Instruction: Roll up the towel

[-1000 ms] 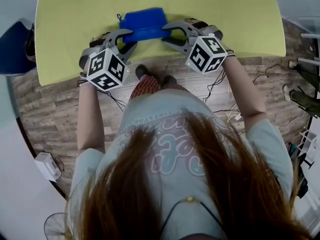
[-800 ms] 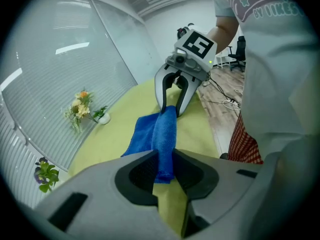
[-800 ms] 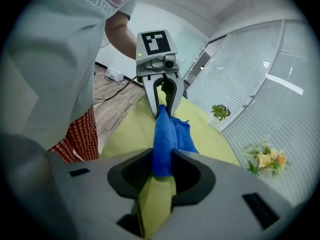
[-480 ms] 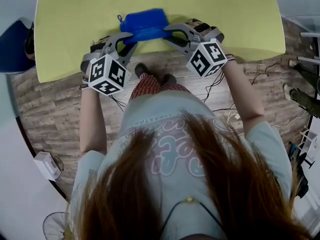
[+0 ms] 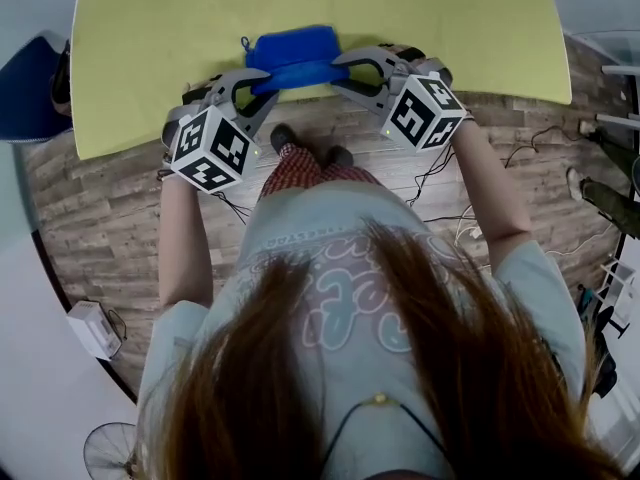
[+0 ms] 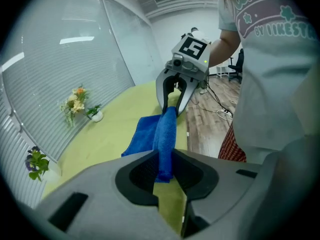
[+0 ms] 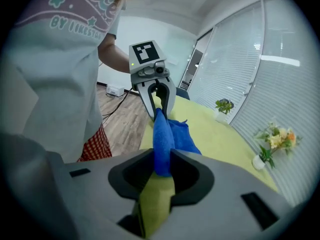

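The blue towel lies as a thick folded bundle at the near edge of the yellow-green tabletop, in the upper centre of the head view. Its near edge is gathered into a plump fold that runs straight from one gripper to the other. The rest of the cloth lies flat on the tabletop beyond that fold. The left gripper takes the fold's left end, and in the left gripper view its fingers have just been closing and now press on the blue cloth from both sides. The right gripper takes the right end the same way; its fingers have likewise just been closing and are clamped on the fold, as the right gripper view shows. The two grippers face each other across the towel, each angled downward, with a black-and-white marker cube at the back of each. Below them in the head view is the person's pale printed shirt and long hair over a wooden floor. Small pots of flowers stand at the tabletop's far side by window blinds.
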The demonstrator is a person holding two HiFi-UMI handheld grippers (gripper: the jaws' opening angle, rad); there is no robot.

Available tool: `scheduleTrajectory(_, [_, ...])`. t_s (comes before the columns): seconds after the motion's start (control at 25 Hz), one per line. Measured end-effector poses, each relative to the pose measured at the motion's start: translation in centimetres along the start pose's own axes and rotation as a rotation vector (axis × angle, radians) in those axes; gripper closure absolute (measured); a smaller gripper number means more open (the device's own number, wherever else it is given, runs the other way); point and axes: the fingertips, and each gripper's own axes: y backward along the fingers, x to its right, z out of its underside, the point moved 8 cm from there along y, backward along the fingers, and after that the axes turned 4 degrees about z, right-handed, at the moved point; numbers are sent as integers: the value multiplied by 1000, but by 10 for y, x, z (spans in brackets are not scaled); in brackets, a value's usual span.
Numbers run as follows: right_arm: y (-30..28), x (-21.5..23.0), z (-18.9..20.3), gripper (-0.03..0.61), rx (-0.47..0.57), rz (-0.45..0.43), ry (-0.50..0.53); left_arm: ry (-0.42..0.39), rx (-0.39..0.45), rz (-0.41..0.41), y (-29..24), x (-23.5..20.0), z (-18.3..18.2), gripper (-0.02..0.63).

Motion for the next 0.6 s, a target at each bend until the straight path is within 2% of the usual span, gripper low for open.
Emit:
scheduleTrajectory(0.4, [-12, 32, 6, 479, -9, -148, -306, 111, -12, 232, -2, -36, 5, 534])
scheduleTrajectory(0.6, [-17, 44, 10, 477, -21, -195, -409, 137, -4, 281, -4, -53, 3, 534])
